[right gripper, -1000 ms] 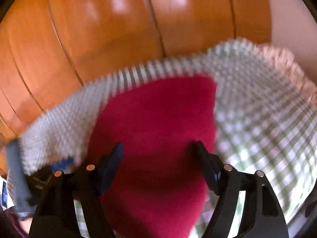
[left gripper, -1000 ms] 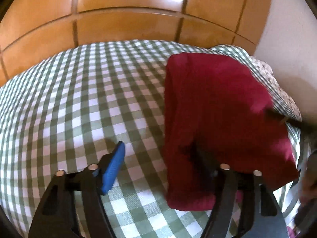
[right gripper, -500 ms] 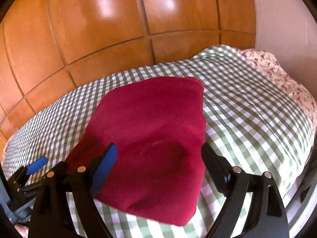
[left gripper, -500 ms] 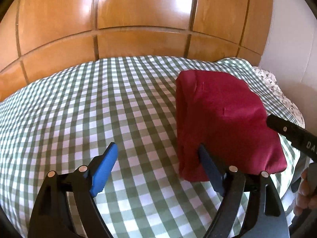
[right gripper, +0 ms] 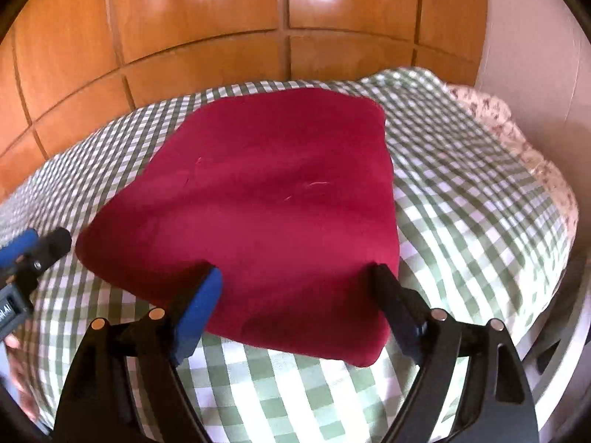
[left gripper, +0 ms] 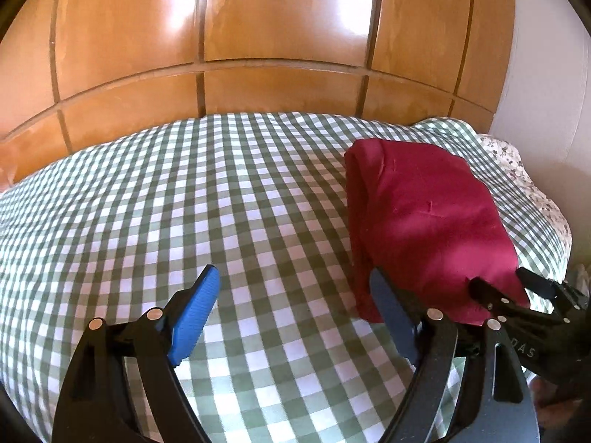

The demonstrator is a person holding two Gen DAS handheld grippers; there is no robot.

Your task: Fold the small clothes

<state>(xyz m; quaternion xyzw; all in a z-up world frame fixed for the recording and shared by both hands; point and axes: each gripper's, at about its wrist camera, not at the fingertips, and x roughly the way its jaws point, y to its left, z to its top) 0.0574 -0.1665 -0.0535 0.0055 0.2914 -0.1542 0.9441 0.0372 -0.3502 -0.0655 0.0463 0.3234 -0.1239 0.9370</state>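
Green-checked bed [left gripper: 184, 221] carries everything, with a wood-panelled wall [left gripper: 280, 37] behind. Nearest: both grippers, low over the near edge and pitched downward. Left gripper [left gripper: 291, 302] has its jaws wide, having just been opening, with only checked cover between them. Right gripper [right gripper: 295, 288] is the same: jaws just spread, nothing gripped; they straddle the red garment [right gripper: 258, 203] near its front edge without pinching it. Garment lies flat as a folded rectangle toward the bed's right side, long axis running from near edge to far edge. From the left gripper it sits off to the right; right hand is nearer. Fold looks done or nearly so.
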